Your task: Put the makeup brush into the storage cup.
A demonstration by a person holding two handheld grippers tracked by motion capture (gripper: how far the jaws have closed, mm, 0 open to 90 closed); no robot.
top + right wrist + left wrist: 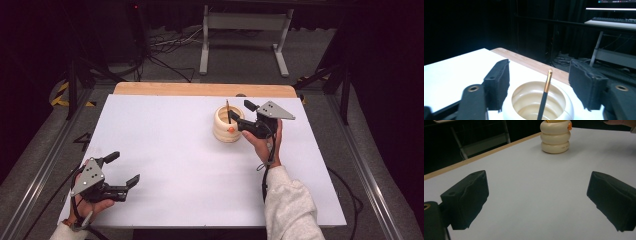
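High view: the cream ribbed holder (228, 125) stands on the white counter (175, 165), right of centre toward the far edge, with a pencil (228, 111) upright inside. The right gripper (242, 115) sits at the holder's right side, fingers apart. The left gripper (123, 169) rests near the front-left corner.

Left gripper view: fingers (465, 200) wide, nothing between; the holder (555, 137) is well ahead.

Right gripper view: fingers (497, 83) apart, flanking the holder (537, 103) without touching the pencil (545, 92).

Cream ribbed holder (228, 125), black-and-gold brush (545, 93), white table (170, 150)
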